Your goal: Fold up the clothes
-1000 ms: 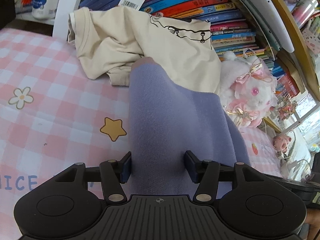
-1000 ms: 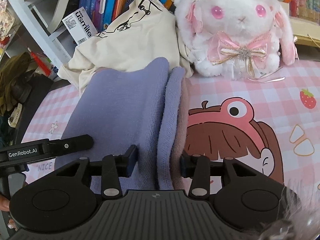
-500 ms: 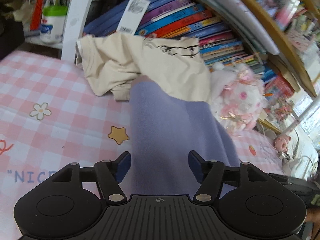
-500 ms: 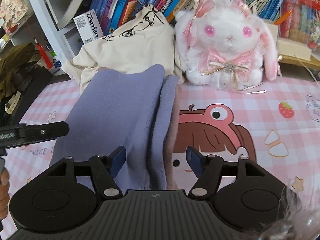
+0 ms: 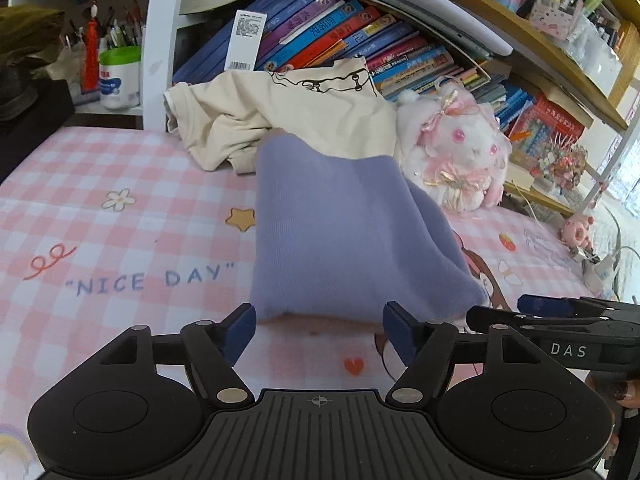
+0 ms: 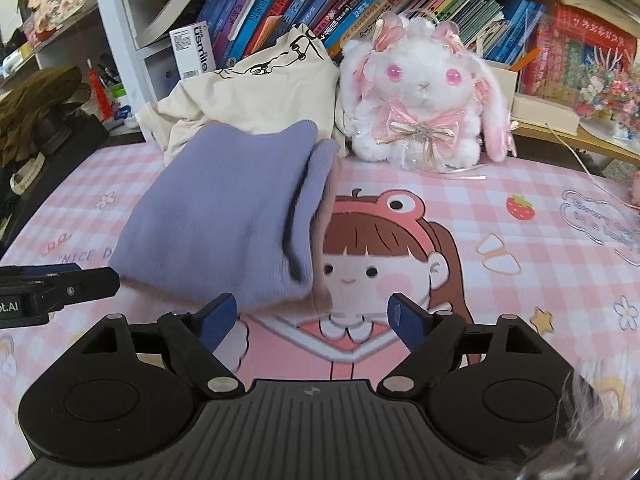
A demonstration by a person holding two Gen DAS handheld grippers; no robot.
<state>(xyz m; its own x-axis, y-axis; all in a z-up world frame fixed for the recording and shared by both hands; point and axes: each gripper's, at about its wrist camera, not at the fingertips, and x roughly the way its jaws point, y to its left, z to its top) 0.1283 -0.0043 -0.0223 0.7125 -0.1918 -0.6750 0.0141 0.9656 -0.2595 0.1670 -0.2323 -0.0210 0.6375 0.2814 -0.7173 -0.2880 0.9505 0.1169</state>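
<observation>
On the pink mat, the folded purple garment lies just beyond both wide-open, empty tools.

Lavender, cream and pink against black tools

The folded garment was plain lavender-purple with a pinkish underside showing at its edge; the crumpled shirt behind it was cream with a black line drawing. The mat was pink-and-white check, printed with a yellow star, a white flower, blue "NICE DAY" lettering and a brown-haired cartoon girl. The plush rabbit was white with pink eyes and bows. Both tools, left tool and right tool, were black with blue pads.
</observation>
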